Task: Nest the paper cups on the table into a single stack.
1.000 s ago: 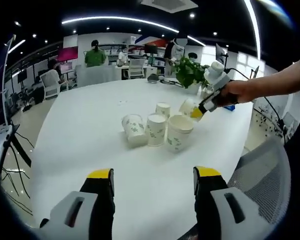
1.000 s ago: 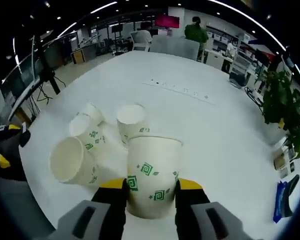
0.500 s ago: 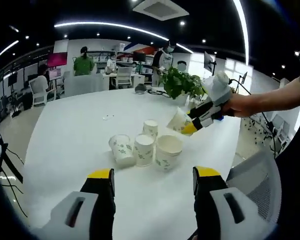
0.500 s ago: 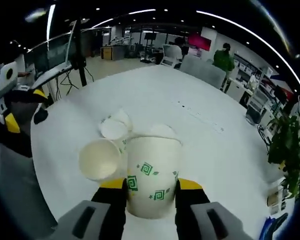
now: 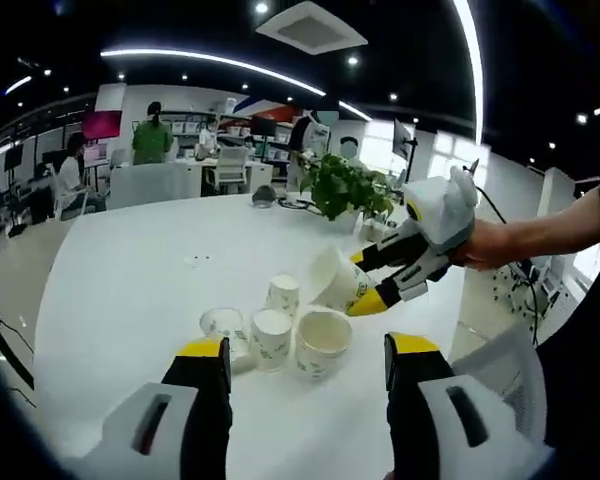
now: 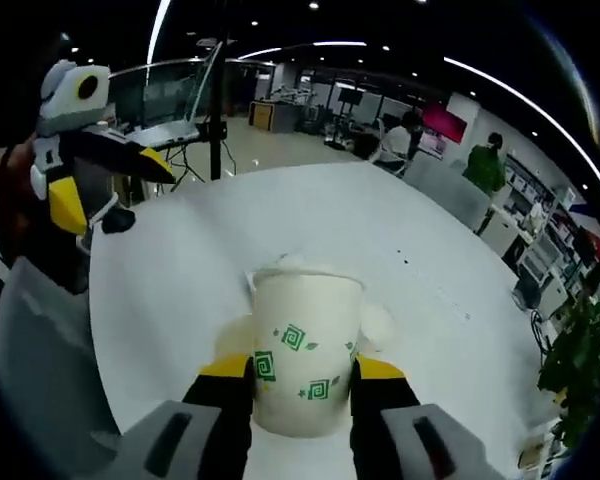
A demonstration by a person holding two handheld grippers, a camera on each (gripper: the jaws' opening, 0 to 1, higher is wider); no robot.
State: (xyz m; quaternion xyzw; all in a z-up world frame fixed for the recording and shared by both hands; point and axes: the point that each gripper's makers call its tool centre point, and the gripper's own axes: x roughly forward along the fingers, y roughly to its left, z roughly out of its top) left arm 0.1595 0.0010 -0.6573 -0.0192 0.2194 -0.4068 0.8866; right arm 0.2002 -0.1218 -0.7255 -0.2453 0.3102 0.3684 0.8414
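Nearest in the left gripper view, the left gripper (image 5: 305, 365) hangs with jaws wide apart and empty over the near edge of the table (image 5: 120, 300). Just beyond it stand the wide-mouthed cup (image 5: 321, 342) and three smaller cups (image 5: 270, 335). Above that wide cup the right gripper (image 6: 303, 378) carries a paper cup (image 6: 306, 348) tilted and pinched between its jaws. The step appears to be nesting: levelling this cup and lowering it into the open one.

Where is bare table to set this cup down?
Bare table lies wide left of and beyond the cup cluster. Crowded: the cluster itself, where the right gripper holds its cup just above.
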